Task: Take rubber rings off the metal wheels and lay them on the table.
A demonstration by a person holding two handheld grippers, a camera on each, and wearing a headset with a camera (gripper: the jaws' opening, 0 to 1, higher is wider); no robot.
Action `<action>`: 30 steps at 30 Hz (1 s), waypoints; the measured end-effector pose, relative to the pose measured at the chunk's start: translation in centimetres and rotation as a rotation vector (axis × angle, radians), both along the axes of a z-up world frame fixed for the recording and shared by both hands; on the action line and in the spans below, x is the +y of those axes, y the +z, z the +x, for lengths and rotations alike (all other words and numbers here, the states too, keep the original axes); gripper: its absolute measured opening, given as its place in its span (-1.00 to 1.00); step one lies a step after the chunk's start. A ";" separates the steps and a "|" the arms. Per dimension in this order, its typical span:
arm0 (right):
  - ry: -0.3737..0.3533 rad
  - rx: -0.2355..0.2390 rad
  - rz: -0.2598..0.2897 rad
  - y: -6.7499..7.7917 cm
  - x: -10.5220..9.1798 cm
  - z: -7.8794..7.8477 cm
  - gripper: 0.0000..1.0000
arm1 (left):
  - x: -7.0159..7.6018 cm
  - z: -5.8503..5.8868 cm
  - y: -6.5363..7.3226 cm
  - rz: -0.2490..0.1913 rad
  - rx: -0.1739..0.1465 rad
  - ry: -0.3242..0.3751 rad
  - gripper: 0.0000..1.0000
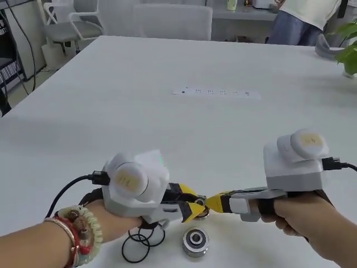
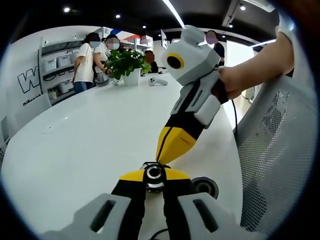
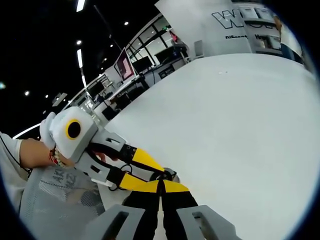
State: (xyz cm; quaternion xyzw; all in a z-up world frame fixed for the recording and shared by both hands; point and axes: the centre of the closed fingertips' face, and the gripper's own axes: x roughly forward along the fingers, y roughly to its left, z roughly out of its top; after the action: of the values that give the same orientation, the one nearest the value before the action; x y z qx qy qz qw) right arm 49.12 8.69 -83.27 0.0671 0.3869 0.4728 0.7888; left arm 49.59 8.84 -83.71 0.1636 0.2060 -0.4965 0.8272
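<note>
Rubber rings [image 1: 139, 240]: thin black loops lying overlapped on the table [image 1: 167, 123] under the left gripper [image 2: 154, 176], at least two, exact count unclear. Metal wheels: two, one clamped in the left gripper's jaws [image 2: 154, 171], one loose on the table [image 1: 195, 242] beside the rings. Right gripper [image 3: 161, 184]: jaws drawn together, tips at the held wheel's rim, which hides whatever they pinch.
</note>
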 end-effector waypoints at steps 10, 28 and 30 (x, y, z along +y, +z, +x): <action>0.030 -0.031 -0.003 0.3 0.4 -0.2 -1.00 | 0.0 0.0 0.0 -0.005 -0.001 0.002 -0.86; 0.043 -0.010 0.042 0.9 0.9 -0.6 -1.00 | 0.0 0.0 0.0 -0.012 0.003 0.000 -0.86; 0.045 -0.014 0.040 1.0 0.9 -0.6 -1.00 | 0.0 0.0 0.0 -0.014 0.004 0.000 -0.86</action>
State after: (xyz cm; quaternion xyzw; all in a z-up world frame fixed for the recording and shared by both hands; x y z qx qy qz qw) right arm 48.53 9.55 -82.30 0.0708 0.3733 0.4985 0.7792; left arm 49.58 8.85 -83.69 0.1569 0.2041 -0.4983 0.8279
